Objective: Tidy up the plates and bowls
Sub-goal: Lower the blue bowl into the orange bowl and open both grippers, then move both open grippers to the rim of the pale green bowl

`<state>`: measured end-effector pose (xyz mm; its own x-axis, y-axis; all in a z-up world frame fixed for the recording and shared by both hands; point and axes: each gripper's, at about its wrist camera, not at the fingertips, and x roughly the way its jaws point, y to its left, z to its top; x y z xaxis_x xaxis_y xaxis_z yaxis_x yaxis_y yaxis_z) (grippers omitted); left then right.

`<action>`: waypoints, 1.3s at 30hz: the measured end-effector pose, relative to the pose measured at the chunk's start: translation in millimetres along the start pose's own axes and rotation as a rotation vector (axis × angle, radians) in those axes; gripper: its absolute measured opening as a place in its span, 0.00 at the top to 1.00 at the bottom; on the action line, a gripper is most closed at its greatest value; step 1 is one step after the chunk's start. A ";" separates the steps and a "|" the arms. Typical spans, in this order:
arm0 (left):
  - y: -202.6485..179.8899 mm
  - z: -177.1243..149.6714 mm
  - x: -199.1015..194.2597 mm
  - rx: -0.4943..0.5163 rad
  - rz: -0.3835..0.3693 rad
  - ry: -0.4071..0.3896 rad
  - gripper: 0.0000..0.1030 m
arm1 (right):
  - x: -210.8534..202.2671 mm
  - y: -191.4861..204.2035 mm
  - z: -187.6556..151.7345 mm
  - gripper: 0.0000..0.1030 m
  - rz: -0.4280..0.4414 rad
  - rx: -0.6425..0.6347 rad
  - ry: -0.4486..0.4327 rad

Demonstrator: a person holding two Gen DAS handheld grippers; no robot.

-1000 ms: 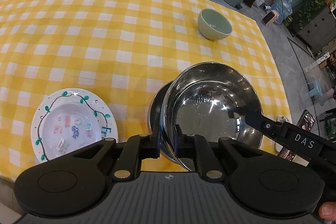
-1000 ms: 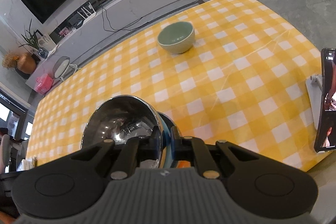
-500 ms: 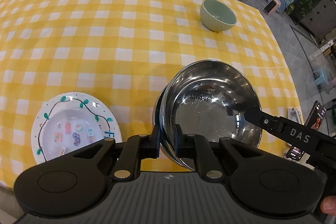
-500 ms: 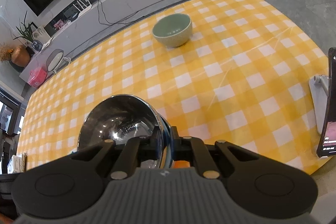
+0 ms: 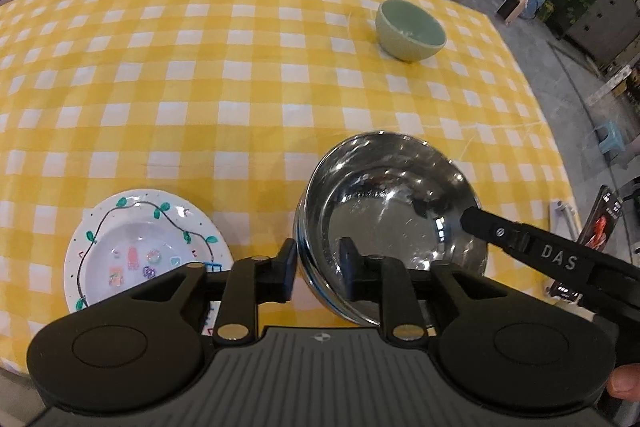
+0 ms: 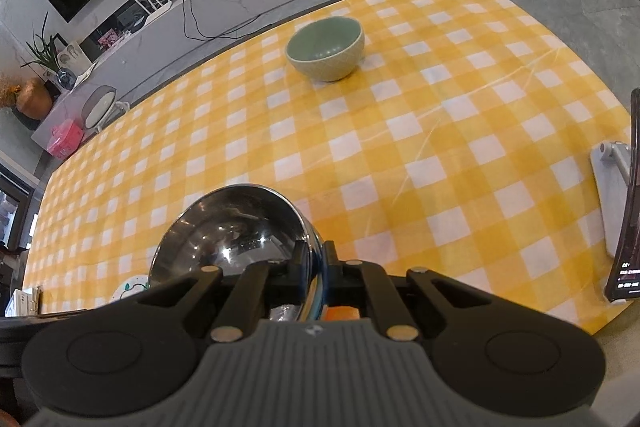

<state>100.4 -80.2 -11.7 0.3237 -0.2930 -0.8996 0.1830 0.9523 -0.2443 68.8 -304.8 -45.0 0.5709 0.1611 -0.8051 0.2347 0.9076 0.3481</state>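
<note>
Two nested steel bowls (image 5: 392, 223) sit stacked; left gripper (image 5: 318, 263) has just been opening, pads off the rim, right gripper (image 6: 314, 267) clamps it. Green bowl (image 5: 412, 29) at one o'clock and painted plate (image 5: 144, 247) at nine o'clock remain.

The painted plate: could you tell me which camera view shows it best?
The left wrist view: the painted plate lies almost whole beside the steel bowl, its vine border and stickers clear. The right wrist view shows only a sliver of its rim, behind the bowl and gripper.
</note>
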 end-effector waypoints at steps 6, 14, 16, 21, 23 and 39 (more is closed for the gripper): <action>-5.3 1.1 -9.4 0.055 0.010 -0.060 0.55 | -6.9 1.4 -0.9 0.59 0.035 -0.037 -0.044; -4.8 8.5 -21.3 0.108 0.006 -0.176 0.51 | -18.4 0.0 9.3 0.48 0.084 -0.090 -0.209; -5.1 13.5 -21.4 0.117 0.007 -0.190 0.49 | -14.2 -3.5 14.4 0.45 0.070 -0.086 -0.240; -8.9 28.7 -19.9 0.143 -0.022 -0.240 0.40 | 6.7 -19.2 28.8 0.38 0.019 -0.038 -0.278; -10.7 37.3 -16.5 0.138 -0.040 -0.246 0.38 | 14.1 -24.8 34.9 0.36 0.010 -0.012 -0.284; -32.4 119.5 36.8 0.157 -0.047 -0.198 0.35 | 71.4 -53.8 96.2 0.30 -0.008 0.070 -0.351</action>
<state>217.3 -132.1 6.4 0.4838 -0.3625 -0.7966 0.3392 0.9167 -0.2111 172.6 -379.4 -75.0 0.8014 -0.0003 -0.5981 0.2868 0.8777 0.3838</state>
